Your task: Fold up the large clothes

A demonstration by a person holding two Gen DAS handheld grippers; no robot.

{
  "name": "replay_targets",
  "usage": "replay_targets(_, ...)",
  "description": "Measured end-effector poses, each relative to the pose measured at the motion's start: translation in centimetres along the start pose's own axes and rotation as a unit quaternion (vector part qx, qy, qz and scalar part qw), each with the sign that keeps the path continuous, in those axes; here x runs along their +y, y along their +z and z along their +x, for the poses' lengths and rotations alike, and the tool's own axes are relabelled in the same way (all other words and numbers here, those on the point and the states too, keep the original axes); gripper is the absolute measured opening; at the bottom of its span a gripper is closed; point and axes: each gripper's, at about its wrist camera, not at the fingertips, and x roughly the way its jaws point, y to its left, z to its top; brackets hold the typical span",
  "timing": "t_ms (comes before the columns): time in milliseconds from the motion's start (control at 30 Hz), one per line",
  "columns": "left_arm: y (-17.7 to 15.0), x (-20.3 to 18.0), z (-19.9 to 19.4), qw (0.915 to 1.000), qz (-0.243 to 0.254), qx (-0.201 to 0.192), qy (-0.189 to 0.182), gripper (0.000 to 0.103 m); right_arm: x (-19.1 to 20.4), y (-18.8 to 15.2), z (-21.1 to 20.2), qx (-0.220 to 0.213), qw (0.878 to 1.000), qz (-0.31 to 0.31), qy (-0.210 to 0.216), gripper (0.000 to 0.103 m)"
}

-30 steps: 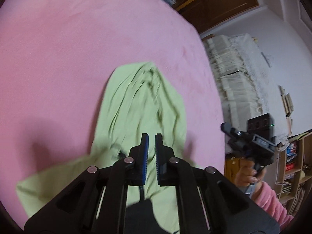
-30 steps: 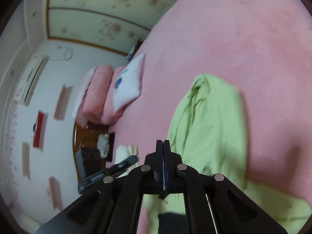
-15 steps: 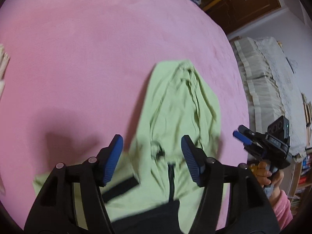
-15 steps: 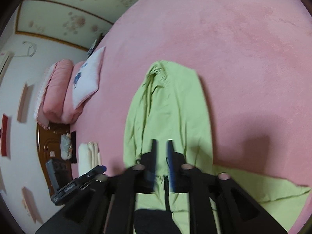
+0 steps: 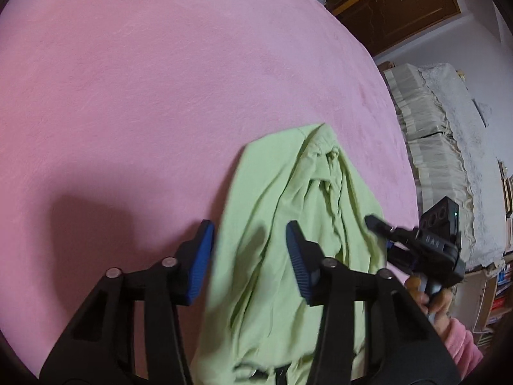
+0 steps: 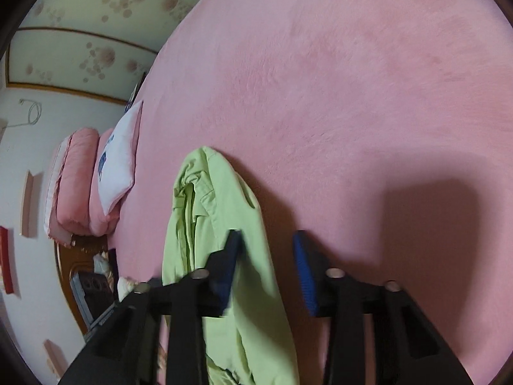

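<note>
Straddling the near part of the light green garment [image 5: 282, 256], the left tool [image 5: 250, 260] has its blue pads well apart with cloth lying between them, and the jaws are closing; neither pad looks pressed on the fabric yet, so I judge it holds nothing. It sits over the garment's left border, probably because that edge is the one to be taken for the next fold. The right tool [image 6: 267, 268] mirrors it on the other side: in its own view the inner pad is over the green cloth and the outer pad over bare pink cover, so the gap brackets the garment's right edge; these jaws are closing too, with no grip visible. Both tools tilt downward toward the cloth (the pose suits pinching a flat edge off a soft surface). The garment itself lies on the bed [image 5: 144, 96], already narrowed into a long strip that runs away from the person, its far end bunched with what looks like a collar or waistband, though I cannot tell which. Laid lengthwise like this, it can be doubled end to end. Beyond it the pink cover is bare, and at the far left of the right wrist view pillows [image 6: 96, 186] rest at the bed's head.
</note>
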Motion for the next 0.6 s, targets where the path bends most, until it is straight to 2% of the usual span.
replay_targets(33,0.0,-0.4,0.7,1.0,-0.002,0.002,0.002,0.017,0.2,-0.2,0.2,0.006,1.0,-0.008,0.012,0.012)
replay_targets(100,-0.2,-1.2,1.3,0.9999,0.005,-0.004,0.016,0.003,1.1,-0.6,0.0,-0.001,0.999,-0.034,0.025,0.009)
replay_targets(167,-0.7,-2.1,0.7,0.9997,0.016,-0.017,-0.008,0.002,2.3,-1.3,-0.7,-0.003,0.997,-0.059,0.044,0.006)
replay_targets(233,-1.8,-3.1,-1.1,0.9968,0.034,-0.029,-0.066,0.002,4.1,-2.8,-2.5,-0.005,0.993,-0.096,0.065,0.006)
replay_targets(367,-4.2,-4.8,-5.4,0.9906,0.075,-0.024,-0.112,0.002,6.9,-7.3,-7.3,0.001,0.98,-0.161,0.117,0.006)
replay_targets(467,-6.3,-5.4,-8.7,0.9862,0.097,-0.003,-0.134,0.001,8.2,-11.5,-11.1,0.016,0.97,-0.201,0.135,0.006)
replay_targets(600,-10.9,-6.4,-13.1,0.978,0.165,0.034,-0.124,0.001,8.1,-18.3,-15.9,0.039,0.964,-0.232,0.126,0.006)
